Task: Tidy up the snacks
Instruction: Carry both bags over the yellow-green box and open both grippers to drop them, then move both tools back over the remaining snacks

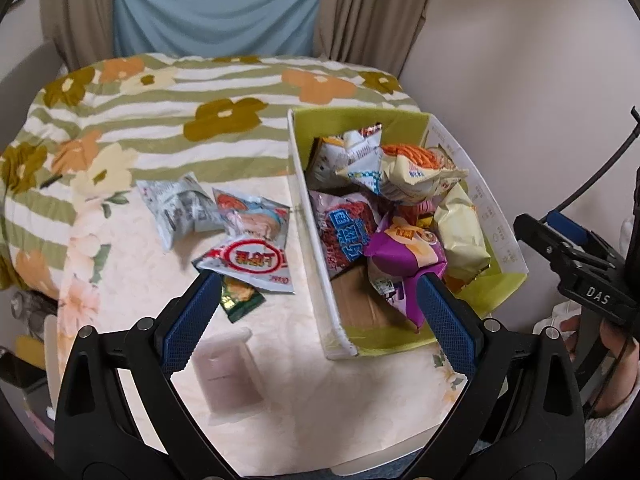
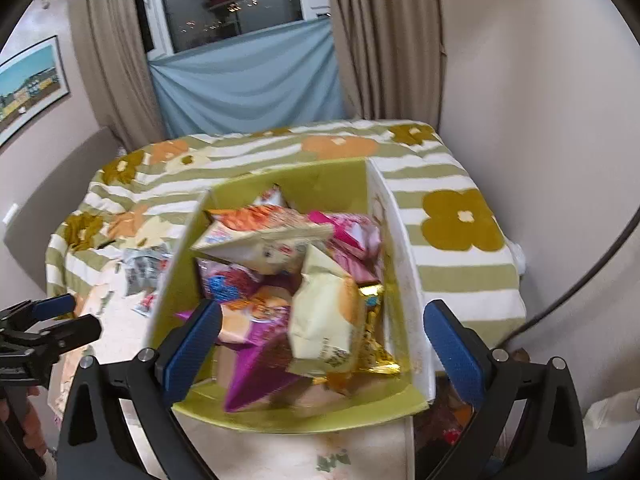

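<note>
Presently catalogued, by position:

Green cardboard box with white outer walls (image 1: 316, 240), open-topped, on a counter covered by a floral cream cloth (image 1: 280, 380); standing on the right half as seen from the left wrist camera.

Inside the box, heaped loosely: purple foil snack packet (image 1: 404, 260) nearest the front; pale yellow snack packet (image 1: 460, 232) to its right, against the right wall; red-and-blue printed packet (image 1: 344, 232) against the left wall; cream packet with orange noodle picture (image 1: 416, 172) on top toward the back; white-and-blue crumpled packet (image 1: 360, 152) beside it. Gold foil wrapper (image 2: 372, 344) and pink packet (image 2: 352, 232) visible from the right wrist camera only.

Outside the box, on the cloth to its left, close together: grey-white crumpled packet (image 1: 180, 204); clear packet with pink and blue print (image 1: 252, 216), touching it; white packet with red oval logo (image 1: 248, 264), overlapping a small dark green sachet (image 1: 240, 300).

Left gripper (image 1: 316, 320): jaws spread wide, nothing between the pads, hanging above the box's front left corner and the loose packets.

Right gripper (image 2: 324, 344): jaws spread wide over the box's front contents, nothing pinched; purple and pale yellow packets lying below, between the blue pads (image 2: 192, 344).

Behind the counter: green-striped flowered bedspread (image 1: 160, 112), beige curtains (image 1: 360, 12), blue cloth (image 1: 216, 8).
</note>
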Tool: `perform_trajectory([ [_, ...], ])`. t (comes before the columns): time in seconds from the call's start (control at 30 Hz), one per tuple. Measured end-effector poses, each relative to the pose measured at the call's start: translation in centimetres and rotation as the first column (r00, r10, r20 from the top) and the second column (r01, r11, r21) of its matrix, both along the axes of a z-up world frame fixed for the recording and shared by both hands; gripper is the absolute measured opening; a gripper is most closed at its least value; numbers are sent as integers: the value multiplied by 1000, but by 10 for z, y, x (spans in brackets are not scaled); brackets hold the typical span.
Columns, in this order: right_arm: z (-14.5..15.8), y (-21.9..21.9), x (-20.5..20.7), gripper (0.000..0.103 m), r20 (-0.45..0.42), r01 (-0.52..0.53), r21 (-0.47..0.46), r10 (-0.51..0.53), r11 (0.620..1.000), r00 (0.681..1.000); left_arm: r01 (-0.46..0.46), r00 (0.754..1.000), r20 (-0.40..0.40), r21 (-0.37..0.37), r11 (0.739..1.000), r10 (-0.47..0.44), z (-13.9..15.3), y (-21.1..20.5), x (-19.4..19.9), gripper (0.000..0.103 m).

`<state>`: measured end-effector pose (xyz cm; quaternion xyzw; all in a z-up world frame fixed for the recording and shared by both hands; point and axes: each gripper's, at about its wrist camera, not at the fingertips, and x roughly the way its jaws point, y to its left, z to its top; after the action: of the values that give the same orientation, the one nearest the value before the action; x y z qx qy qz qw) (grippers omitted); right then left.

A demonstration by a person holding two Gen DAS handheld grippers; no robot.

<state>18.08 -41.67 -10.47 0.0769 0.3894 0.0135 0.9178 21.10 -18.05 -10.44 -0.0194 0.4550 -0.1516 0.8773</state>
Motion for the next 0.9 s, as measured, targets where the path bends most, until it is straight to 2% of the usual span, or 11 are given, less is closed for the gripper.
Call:
perform_trajectory([
  [0.23, 33, 28, -7, 100, 38, -46, -7, 47, 999, 998, -29, 998, 52, -11, 1000, 30, 23, 44, -8, 97],
  [0.4, 56, 70, -12, 101, 77, -87, 22, 85, 996, 993, -60, 996, 70, -10, 998, 61, 37, 92, -7, 97],
  [0.53, 62, 108, -11, 101, 84, -120, 31, 117, 992, 990, -62, 996, 65, 0, 998, 62, 41, 128, 3, 97],
  [0.73, 58, 167, -5, 101, 57, -149, 32, 147, 988, 987, 6, 998, 55, 41, 999, -8, 40, 168, 28, 97],
  [0.9, 40, 206, 4, 101, 0, -159, 26, 159, 987, 987, 101, 994, 33, 80, 992, -104, 33, 187, 61, 97],
])
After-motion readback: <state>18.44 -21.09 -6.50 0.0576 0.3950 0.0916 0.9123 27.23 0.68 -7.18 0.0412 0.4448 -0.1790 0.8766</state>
